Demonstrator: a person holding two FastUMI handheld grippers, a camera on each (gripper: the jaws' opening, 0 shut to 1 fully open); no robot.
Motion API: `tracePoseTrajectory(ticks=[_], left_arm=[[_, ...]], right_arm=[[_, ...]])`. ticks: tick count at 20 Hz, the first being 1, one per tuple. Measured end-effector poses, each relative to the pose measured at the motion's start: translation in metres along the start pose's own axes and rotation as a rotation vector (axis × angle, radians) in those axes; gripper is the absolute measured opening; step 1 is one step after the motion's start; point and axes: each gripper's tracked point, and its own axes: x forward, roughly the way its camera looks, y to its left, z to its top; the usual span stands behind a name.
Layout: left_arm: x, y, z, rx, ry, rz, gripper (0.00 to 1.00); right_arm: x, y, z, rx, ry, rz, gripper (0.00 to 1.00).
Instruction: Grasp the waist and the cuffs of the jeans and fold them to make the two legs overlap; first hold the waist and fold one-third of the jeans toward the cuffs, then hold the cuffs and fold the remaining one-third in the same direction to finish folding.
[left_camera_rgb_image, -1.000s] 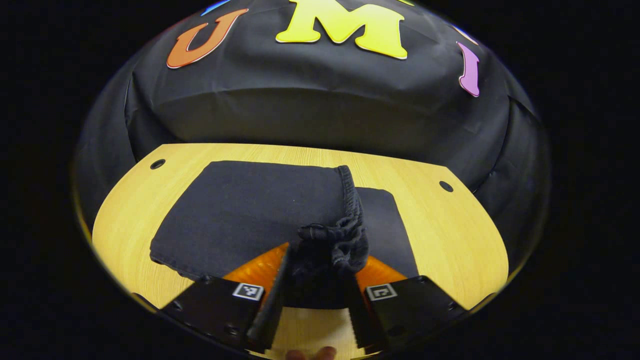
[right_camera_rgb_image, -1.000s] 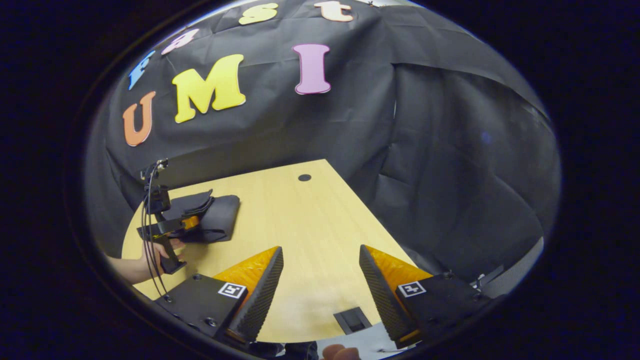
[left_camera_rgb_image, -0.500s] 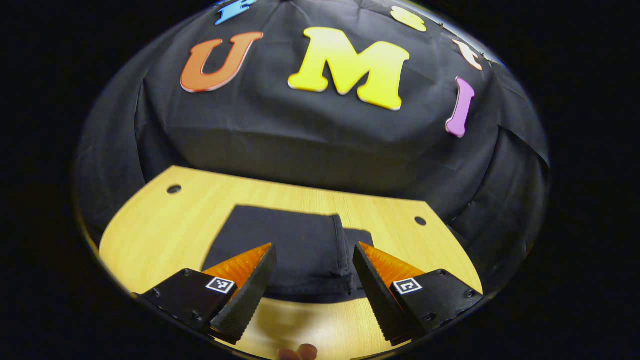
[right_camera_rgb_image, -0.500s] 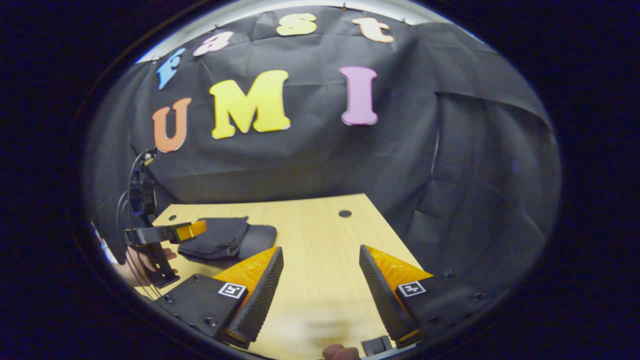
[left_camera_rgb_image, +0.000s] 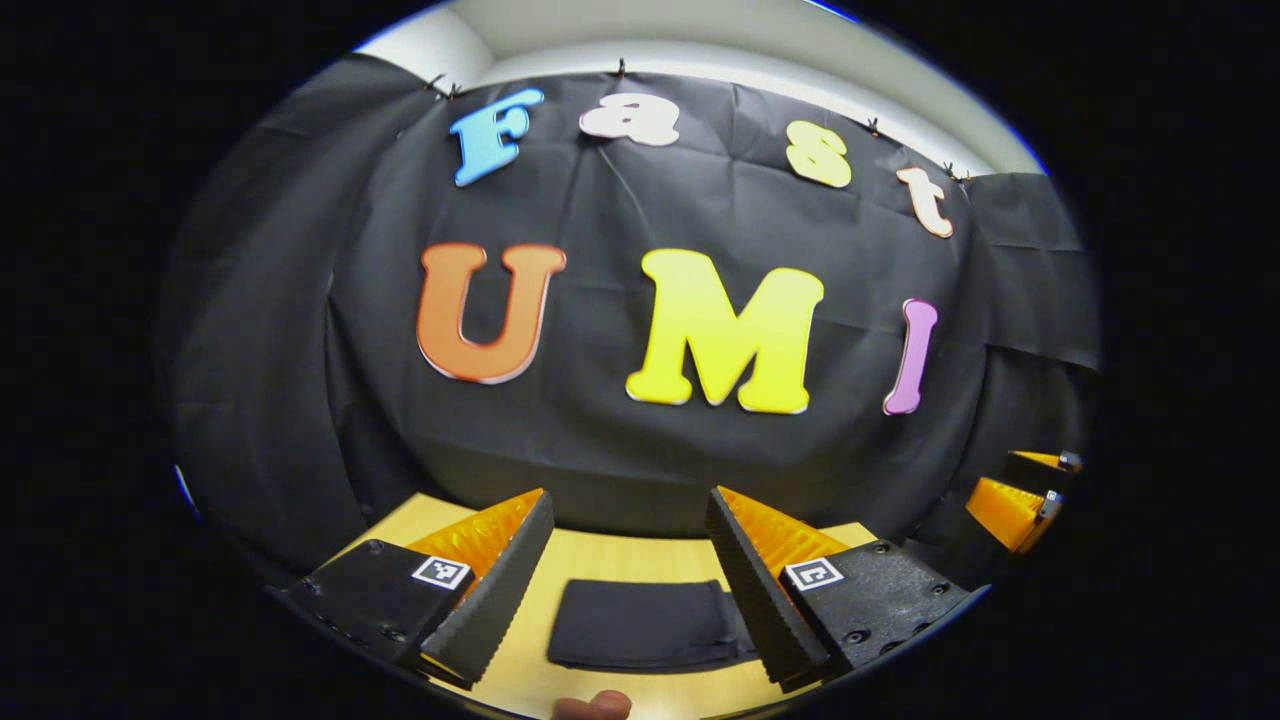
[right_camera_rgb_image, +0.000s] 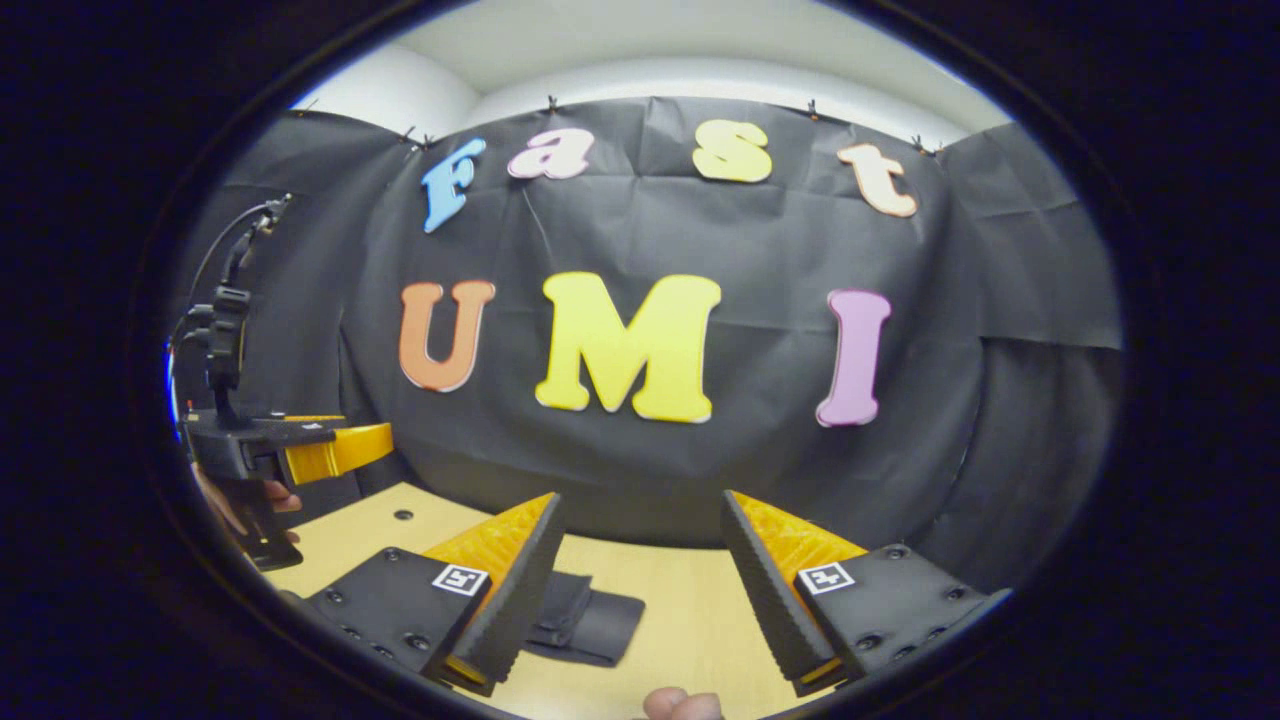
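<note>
Both hand-held grippers are released and grasp nothing. In the left gripper view, the left hand-held gripper (left_camera_rgb_image: 625, 575) has its two fingers spread wide, with bare air between them, and the right hand-held gripper (right_camera_rgb_image: 640, 580) stands just as wide in the right gripper view.

The jeans (left_camera_rgb_image: 640, 625) lie folded into a flat, dark, compact rectangle on the light wooden desk (left_camera_rgb_image: 640, 555). Their fabric looks almost black, with smooth edges on the near and left sides. In the right gripper view the jeans (right_camera_rgb_image: 590, 625) show stacked layers along one edge.

Much of the bundle is hard to read: the right finger of the left hand-held gripper covers its right end, and in the right gripper view the left finger hides a good part of it. Waist and cuffs cannot be told apart. A fingertip (left_camera_rgb_image: 592, 705) is cut off at the bottom of the left gripper view.

The jeans sit below and ahead of the left hand-held gripper, framed between its fingers and apart from them. For the right hand-held gripper they lie low and to the left, beside its left finger, not touching as far as can be seen.
</note>
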Motion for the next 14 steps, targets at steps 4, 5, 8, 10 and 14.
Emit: tracePoseTrajectory(ticks=[4,5,8,10,14], left_arm=[[-0.038,0.011,0.033,0.078,-0.104,0.034,0.92],[-0.049,0.012,0.035,0.079,-0.111,0.034,0.96],[-0.072,0.008,0.03,0.061,-0.111,0.033,0.98],[-0.084,0.008,0.025,0.043,-0.116,0.045,0.98],[-0.095,0.006,0.016,-0.005,-0.095,0.043,0.98]], right_arm=[[-0.001,0.03,0.018,-0.034,-0.076,0.011,0.94],[-0.004,0.04,0.018,-0.012,-0.073,0.021,0.94],[-0.023,0.043,0.02,0.044,-0.091,-0.02,0.94],[-0.031,0.038,0.016,0.052,-0.099,-0.055,0.96],[-0.041,0.036,0.016,0.069,-0.11,-0.069,0.96]])
